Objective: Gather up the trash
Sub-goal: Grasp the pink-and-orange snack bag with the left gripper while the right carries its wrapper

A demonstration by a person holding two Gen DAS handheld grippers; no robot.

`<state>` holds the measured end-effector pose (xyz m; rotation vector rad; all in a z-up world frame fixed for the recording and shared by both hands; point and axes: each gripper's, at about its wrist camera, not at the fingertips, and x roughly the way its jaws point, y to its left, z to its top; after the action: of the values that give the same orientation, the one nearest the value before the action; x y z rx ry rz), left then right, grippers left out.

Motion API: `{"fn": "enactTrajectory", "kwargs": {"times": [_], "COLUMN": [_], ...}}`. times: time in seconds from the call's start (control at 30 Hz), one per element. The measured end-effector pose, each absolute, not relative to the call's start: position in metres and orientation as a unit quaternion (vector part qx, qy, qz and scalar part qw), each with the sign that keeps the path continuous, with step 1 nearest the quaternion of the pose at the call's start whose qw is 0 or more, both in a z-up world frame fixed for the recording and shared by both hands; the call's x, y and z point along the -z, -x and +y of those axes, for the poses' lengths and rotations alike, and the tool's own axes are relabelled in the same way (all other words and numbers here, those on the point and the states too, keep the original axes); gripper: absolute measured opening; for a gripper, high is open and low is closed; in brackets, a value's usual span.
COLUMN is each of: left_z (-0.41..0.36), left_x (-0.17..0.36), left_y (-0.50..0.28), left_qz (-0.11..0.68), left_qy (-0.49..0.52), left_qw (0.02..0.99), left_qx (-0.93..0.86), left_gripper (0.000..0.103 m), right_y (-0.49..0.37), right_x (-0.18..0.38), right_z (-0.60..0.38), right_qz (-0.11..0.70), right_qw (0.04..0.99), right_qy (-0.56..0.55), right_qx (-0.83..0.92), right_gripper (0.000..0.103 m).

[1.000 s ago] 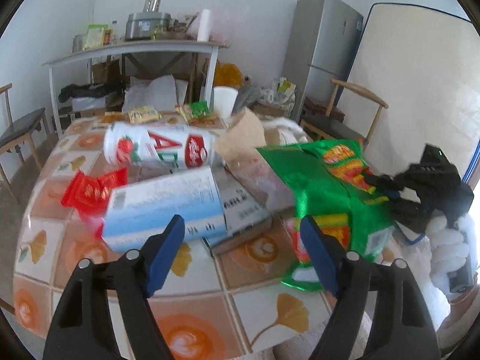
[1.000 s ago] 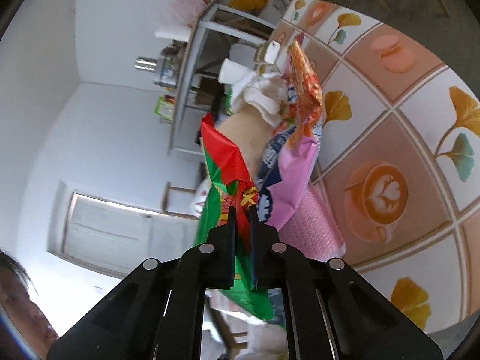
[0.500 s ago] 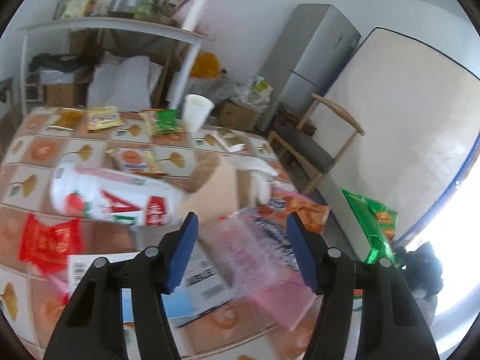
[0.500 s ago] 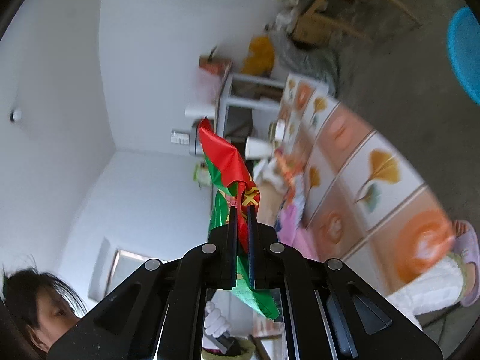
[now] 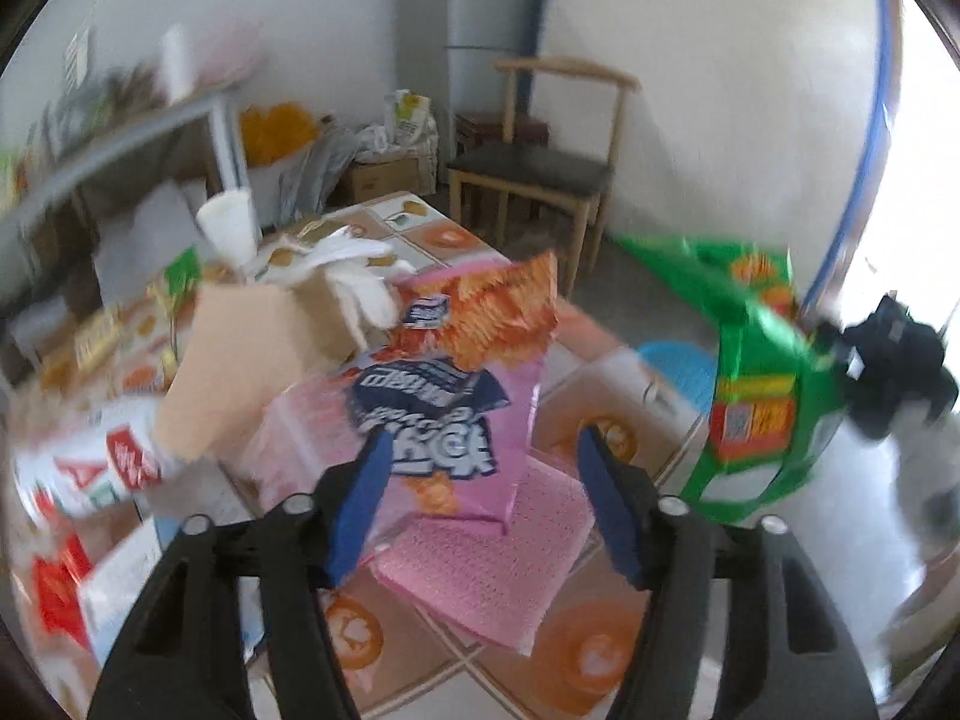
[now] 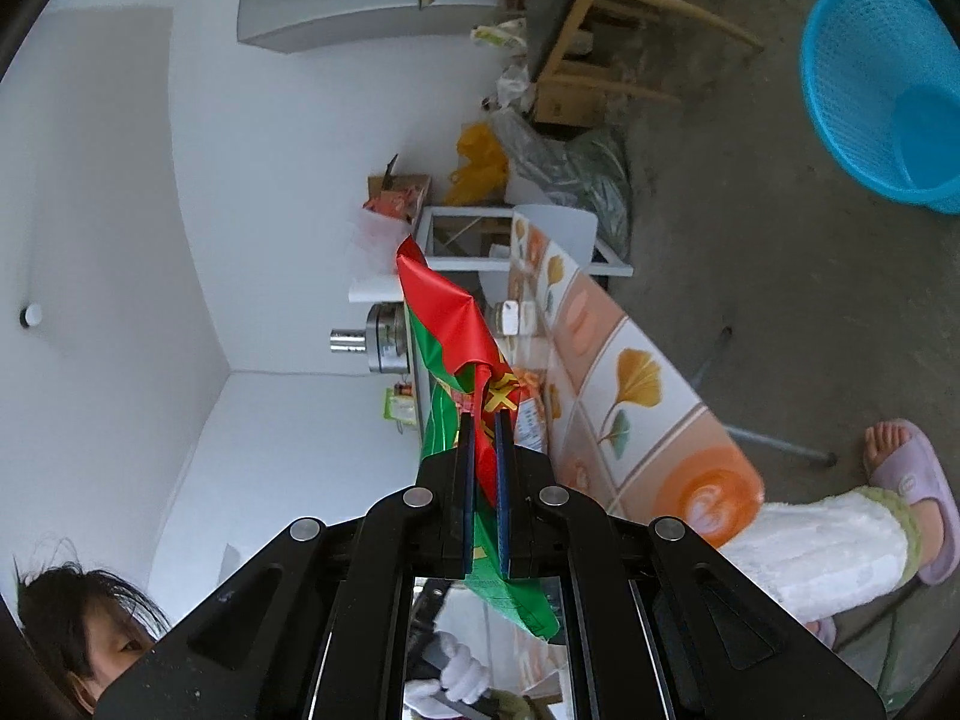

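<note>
Left wrist view: the tiled table (image 5: 576, 402), patterned with orange cups and ginkgo leaves, fills the ground beneath and ahead of the left gripper (image 5: 480, 492). Its blue-padded jaws stand well apart and are opening, with nothing pressed between them; the pink snack bag (image 5: 456, 420) with dark blue lettering lies just ahead in the gap, resting on a pink textured sheet (image 5: 486, 558) directly below the fingers. Just beyond the pink bag sits an orange snack wrapper (image 5: 498, 312), and to the gripper's left a brown cardboard piece (image 5: 234, 354) leans over a white carton with red print (image 5: 96, 468). Farther ahead stands a white paper cup (image 5: 231, 228). Off to the right, clear of the table edge, hangs the green snack bag (image 5: 756, 396), pinched by the right gripper (image 5: 900, 360), which shows as a dark blurred shape. A wooden chair (image 5: 540, 168) stands well beyond the table.

In the right wrist view the right gripper (image 6: 485, 420) is clamped tight on the green snack bag (image 6: 444, 324), whose red and green foil sticks up ahead of the fingertips and trails behind them. The table (image 6: 630, 372) runs just to the right. A blue basket (image 6: 882, 84) sits on the floor well off to the far right, and a slippered foot (image 6: 906, 480) shows at the near right.
</note>
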<state>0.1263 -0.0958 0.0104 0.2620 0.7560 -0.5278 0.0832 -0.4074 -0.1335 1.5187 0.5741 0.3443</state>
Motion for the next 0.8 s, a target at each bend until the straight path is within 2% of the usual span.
{"fn": "enactTrajectory", "kwargs": {"times": [0.27,0.37,0.4,0.43,0.53,0.63,0.8], "left_z": [-0.158,-0.162,-0.162,-0.162,-0.159,-0.157,-0.133], "left_x": [0.039,0.049,0.051,0.051,0.042,0.024,-0.019], "left_y": [-0.162,-0.172,-0.173,-0.172,-0.163,-0.15,-0.128], "left_qz": [0.347,0.355,0.358,0.357,0.337,0.31,0.283], "left_qy": [-0.283,-0.299,-0.299,-0.299,-0.3,-0.306,-0.26], "left_qw": [0.877,0.872,0.871,0.872,0.879,0.886,0.906], "left_qx": [0.173,0.156,0.154,0.151,0.156,0.16,0.179], "left_gripper": [0.068,0.054,0.043,0.037,0.026,0.02,0.017], "right_y": [-0.057,-0.052,-0.051,-0.05,-0.048,-0.048,-0.047], "right_x": [0.134,0.137,0.137,0.137,0.135,0.131,0.125], "right_z": [-0.416,-0.417,-0.418,-0.418,-0.416,-0.414,-0.41], "right_qz": [0.239,0.237,0.237,0.237,0.237,0.234,0.23], "right_qw": [0.666,0.663,0.662,0.661,0.659,0.657,0.657], "right_qy": [-0.692,-0.696,-0.698,-0.698,-0.7,-0.701,-0.7], "right_qx": [-0.14,-0.139,-0.139,-0.139,-0.14,-0.145,-0.159], "right_gripper": [0.004,0.004,0.004,0.004,0.004,0.004,0.004]}}
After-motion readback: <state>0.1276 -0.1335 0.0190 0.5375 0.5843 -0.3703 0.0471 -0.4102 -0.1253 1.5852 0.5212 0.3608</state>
